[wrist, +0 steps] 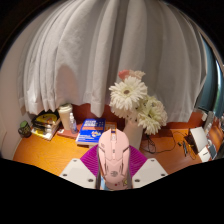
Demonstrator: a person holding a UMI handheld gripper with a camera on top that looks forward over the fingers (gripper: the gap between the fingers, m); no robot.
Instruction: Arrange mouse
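Mouse in my grip above the desk.
My gripper [114,170] is clenched on the pink mouse [113,155]; I should lower it level onto bare desk [50,152], short of the flower vase [134,130].

A pale pink plastic computer mouse [114,157] sits between the gripper [114,172]'s two fingers, whose magenta pads [93,159] press its sides. Beyond it on the orange wooden desk [45,152] stand white daisy-like flowers [130,97] in a vase, a blue book [91,130], and white curtains [90,50] behind
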